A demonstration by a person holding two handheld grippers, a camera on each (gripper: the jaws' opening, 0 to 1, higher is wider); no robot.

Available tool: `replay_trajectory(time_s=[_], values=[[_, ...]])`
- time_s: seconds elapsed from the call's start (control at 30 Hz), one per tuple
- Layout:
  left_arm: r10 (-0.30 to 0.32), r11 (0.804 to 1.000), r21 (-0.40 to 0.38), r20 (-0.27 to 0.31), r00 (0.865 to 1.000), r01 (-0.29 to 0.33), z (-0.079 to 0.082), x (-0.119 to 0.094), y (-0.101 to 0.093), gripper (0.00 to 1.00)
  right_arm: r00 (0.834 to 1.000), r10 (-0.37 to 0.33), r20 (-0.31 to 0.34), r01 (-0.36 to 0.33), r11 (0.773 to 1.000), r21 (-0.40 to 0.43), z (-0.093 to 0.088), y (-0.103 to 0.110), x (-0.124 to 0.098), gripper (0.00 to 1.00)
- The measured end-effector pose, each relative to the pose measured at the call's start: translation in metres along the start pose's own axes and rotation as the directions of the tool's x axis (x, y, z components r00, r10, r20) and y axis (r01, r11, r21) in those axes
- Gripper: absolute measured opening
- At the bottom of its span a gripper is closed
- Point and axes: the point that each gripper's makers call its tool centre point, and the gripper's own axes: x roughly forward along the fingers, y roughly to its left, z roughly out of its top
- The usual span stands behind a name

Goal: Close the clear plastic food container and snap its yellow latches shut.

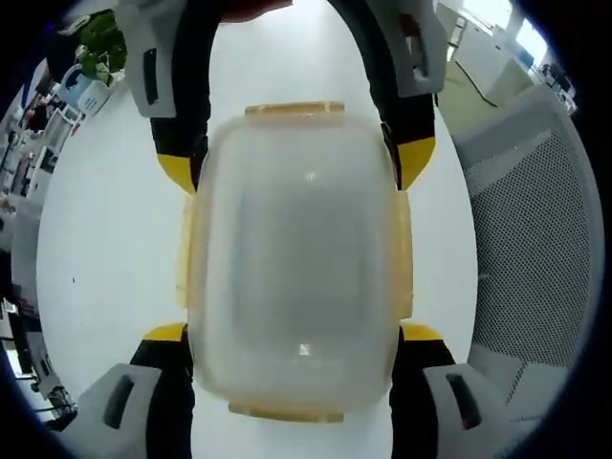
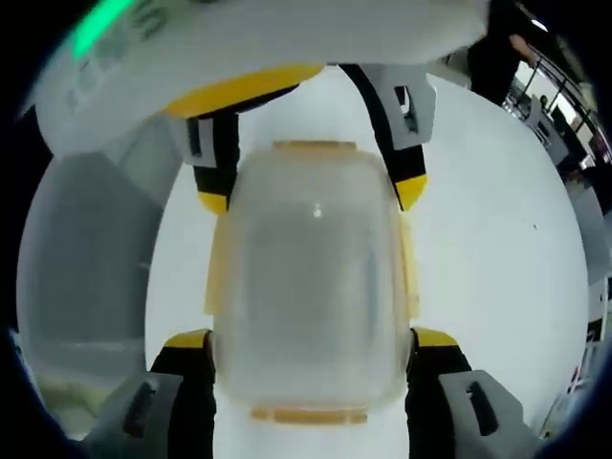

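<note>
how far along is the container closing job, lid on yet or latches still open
Looks done: the lid sits on the clear container, covering it. In hand: both grippers straddle it from opposite ends, the left gripper and right gripper, jaws at its sides. Whether they touch is unclear. Left: the yellow latches look flared outward along the sides, so they probably need snapping down.

No text, label, brand or number is legible in either view.
</note>
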Motion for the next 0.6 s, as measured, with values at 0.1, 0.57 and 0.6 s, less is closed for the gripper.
replay_trajectory(time_s=[0.1,0.57,0.6], values=[[0.001,1.000,-0.002,0.001,1.000,-0.001,-0.009,-0.002,0.000,0.86,1.000,0.001,0.003,-0.001,1.000,-0.002,0.009,0.000,0.003,0.83],[0.001,1.000,0.006,0.003,1.000,-0.001,-0.052,-0.013,0.000,0.86,1.000,-0.006,0.013,0.006,1.000,0.007,0.050,0.000,0.019,0.83],[0.000,1.000,0.006,0.003,1.000,0.000,-0.055,-0.013,0.001,0.86,1.000,-0.006,0.014,0.006,1.000,0.007,0.053,0.000,0.020,0.83]])
